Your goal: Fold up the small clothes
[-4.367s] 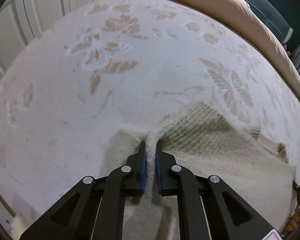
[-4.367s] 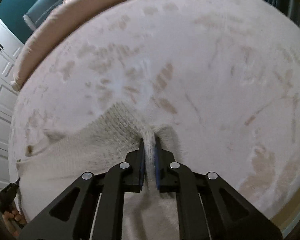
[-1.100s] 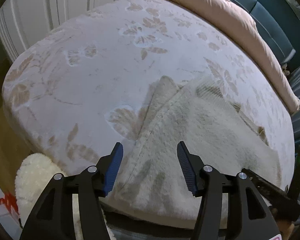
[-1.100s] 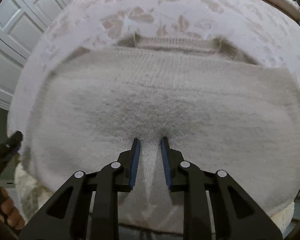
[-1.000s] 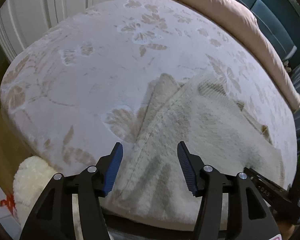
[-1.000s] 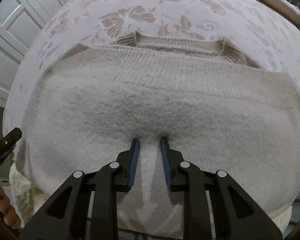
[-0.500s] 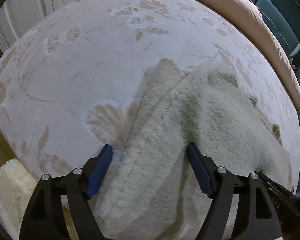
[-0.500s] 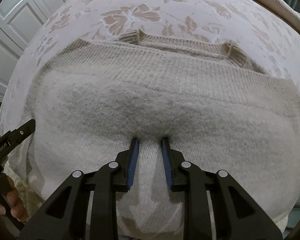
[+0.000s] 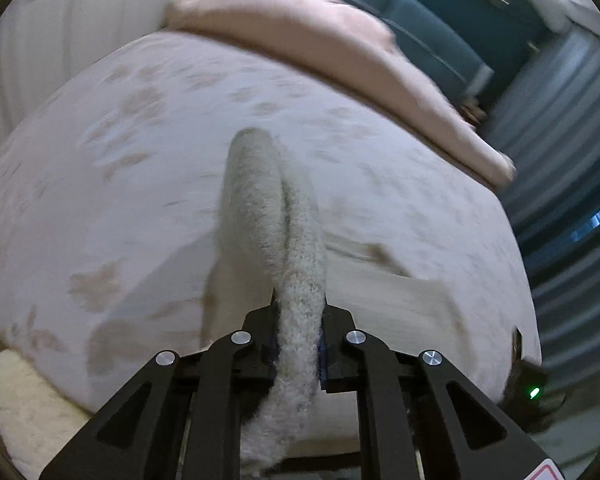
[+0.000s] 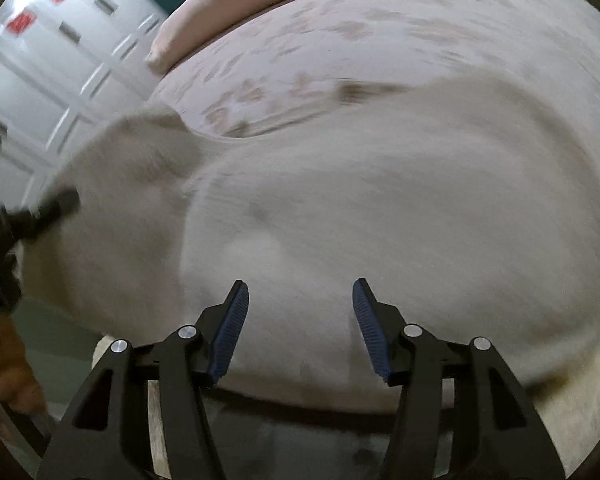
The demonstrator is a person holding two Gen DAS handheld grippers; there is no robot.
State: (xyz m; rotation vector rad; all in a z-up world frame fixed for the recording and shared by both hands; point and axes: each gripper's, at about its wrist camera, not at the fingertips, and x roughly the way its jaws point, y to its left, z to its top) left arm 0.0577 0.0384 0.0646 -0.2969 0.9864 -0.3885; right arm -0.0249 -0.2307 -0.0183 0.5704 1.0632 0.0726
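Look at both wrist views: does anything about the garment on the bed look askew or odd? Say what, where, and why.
Yes. The cream sweater is not lying flat: the left tool pinches its edge, so a ridge of cloth stands up above the floral bedspread. The right tool is open over the rest. Both views are blurred.

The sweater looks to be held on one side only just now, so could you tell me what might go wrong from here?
1. Only the left gripper is shut on the sweater; the right gripper is open, so the lifted side may drag the rest askew.
2. The sweater's near edge lies at the edge of the bed, so it could slide off.
3. Both views are blurred; a fast swing could pull the bunched knit from the pinch.
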